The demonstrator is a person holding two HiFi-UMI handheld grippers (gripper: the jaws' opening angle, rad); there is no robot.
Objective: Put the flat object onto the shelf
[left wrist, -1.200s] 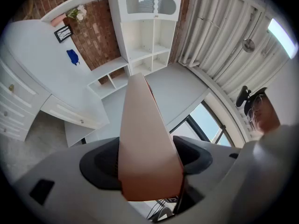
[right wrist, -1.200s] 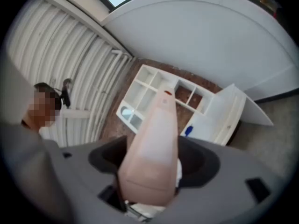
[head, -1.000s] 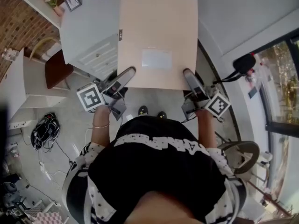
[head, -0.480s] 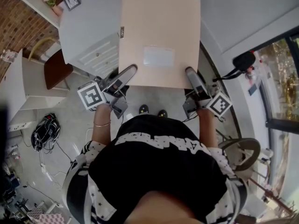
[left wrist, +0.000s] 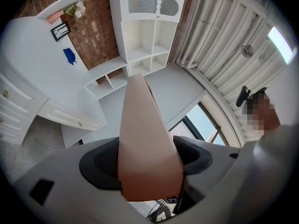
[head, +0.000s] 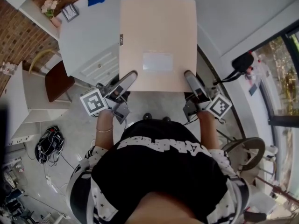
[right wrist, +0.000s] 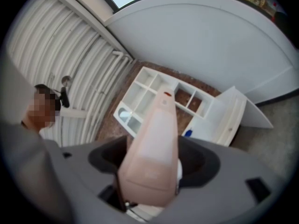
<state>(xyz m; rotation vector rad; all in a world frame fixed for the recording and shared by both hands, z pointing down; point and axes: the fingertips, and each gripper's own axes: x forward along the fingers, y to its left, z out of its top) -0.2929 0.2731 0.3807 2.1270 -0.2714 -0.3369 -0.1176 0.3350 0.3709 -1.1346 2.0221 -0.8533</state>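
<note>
Both tools hold the board, short of the shelf.
The left tool (head: 128, 76) and right tool (head: 188, 75) each clamp the board (head: 158, 36) by the edge farthest from the shelf (left wrist: 145, 45); it hangs in the air well apart from the shelf. Gripped at that one edge, the end nearer the shelf may sag or twist. Uneven lifting could work it loose or knock it against the shelf frame.

The head view looks steeply down from above the person onto the left hand-held gripper (head: 130, 75), the right hand-held gripper (head: 188, 74) and the board (head: 158, 36) held out ahead. Each gripper view sits close behind its own jaws and looks along the board, which fills its middle. Both face the shelf (left wrist: 148, 41), with the right view rolled sideways. The worktop (head: 88, 31) shows in all three.
</note>
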